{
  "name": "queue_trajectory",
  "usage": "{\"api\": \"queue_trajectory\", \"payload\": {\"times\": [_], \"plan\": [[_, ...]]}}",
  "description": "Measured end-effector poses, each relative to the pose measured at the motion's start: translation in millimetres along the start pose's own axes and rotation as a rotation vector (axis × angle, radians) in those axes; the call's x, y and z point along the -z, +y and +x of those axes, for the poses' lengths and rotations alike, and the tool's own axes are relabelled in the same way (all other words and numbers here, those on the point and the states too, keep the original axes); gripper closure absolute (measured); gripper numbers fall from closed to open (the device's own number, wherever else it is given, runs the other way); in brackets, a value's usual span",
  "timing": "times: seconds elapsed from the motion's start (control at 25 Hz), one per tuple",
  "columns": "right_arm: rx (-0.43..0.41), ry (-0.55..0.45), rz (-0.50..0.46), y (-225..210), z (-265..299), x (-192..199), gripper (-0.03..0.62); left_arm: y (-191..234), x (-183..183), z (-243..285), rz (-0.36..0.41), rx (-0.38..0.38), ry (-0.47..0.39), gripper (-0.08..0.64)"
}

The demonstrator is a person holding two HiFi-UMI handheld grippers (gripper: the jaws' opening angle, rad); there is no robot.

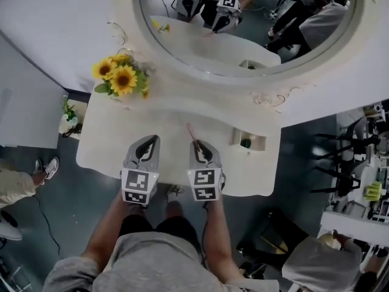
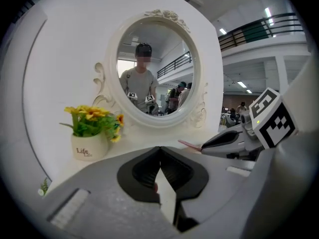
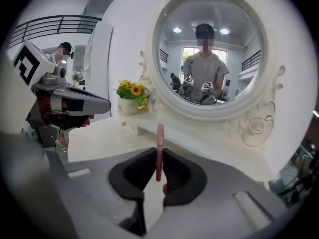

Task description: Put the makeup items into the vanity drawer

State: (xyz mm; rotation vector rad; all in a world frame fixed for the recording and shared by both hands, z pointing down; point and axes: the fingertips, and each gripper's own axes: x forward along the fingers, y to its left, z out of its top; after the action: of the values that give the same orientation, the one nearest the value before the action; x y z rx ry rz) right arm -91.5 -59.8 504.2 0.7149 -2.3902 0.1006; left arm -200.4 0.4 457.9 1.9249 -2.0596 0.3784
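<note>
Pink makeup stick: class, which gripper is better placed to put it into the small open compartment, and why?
Right. The right gripper clamps the pink stick, and the open compartment lies on its side of the table. The left gripper is shut, empty, and farther away.

Vanity top is showing cream, and the mirror frame is matching it in off-white with scroll relief. Sunflowers are reading yellow with brown centres over green leaves; their pot is showing white with dark lettering. Makeup stick is coming through pale pink. Left gripper and right gripper bodies are showing light grey, pads black. Marker cubes are carrying black-and-white square patterns. Floor is reading dark blue-grey. Small open box is showing cream, with something green inside. Person's shirt is reading grey, shorts black.
</note>
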Motion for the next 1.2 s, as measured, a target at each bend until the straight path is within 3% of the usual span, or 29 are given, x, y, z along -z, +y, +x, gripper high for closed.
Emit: {"api": "queue_trajectory", "payload": {"times": [0.2,0.6,0.88,1.2], "plan": [[0.124,0.006,0.080,-41.1,-37.4,7.5,0.543,-37.2,-27.5,15.3,0.053,0.116,-0.017,0.549],[0.334,0.040,0.209,-127.9,-93.5,53.2,0.543,-126.9,-45.9,61.6,0.126,0.320,-0.023,0.549],[0.380,0.084,0.248,-164.6,-102.6,83.6,0.543,-163.8,-45.2,89.1,0.141,0.375,0.000,0.549],[0.352,0.170,0.259,-184.6,-82.1,113.1,0.543,-174.7,-29.5,117.2,0.132,0.374,0.057,0.549]]}}
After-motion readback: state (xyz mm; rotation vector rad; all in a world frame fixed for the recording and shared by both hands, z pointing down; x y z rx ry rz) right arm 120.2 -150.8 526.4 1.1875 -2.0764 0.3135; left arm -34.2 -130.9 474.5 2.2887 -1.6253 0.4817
